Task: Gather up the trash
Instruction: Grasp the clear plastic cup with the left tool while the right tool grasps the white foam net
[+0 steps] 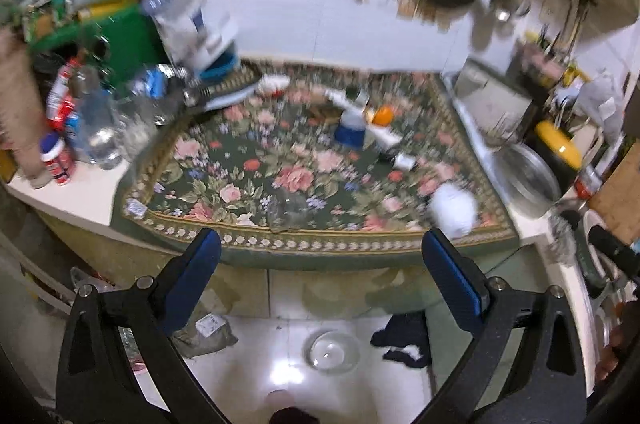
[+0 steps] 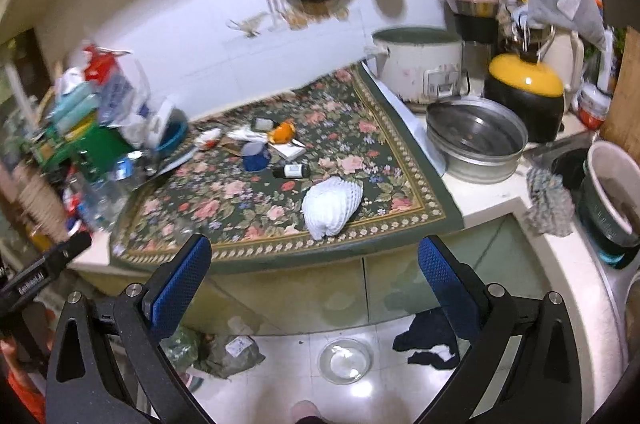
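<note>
Both your claws are spread wide and empty, held out in front of the counter edge with the floor showing below them.

The nearest piece of trash is the white foam net on the floral cloth. In the right view it sits just above the centre of the frame, almost straight ahead of the right gripper and a little to the right of the midline. Its long axis runs from lower left to upper right in that view, so the right jaws already stand roughly across its short width.

In the left view the same foam net lies far to the right of centre, just above the right-hand finger, with the left gripper aimed at bare cloth beside it. So I'd judge your right hand the better placed: go straight forward and slightly down.

The other litter, an orange peel, a small dark bottle and papers, lies further back, in the upper middle of both frames; some is too blurred to identify.
</note>
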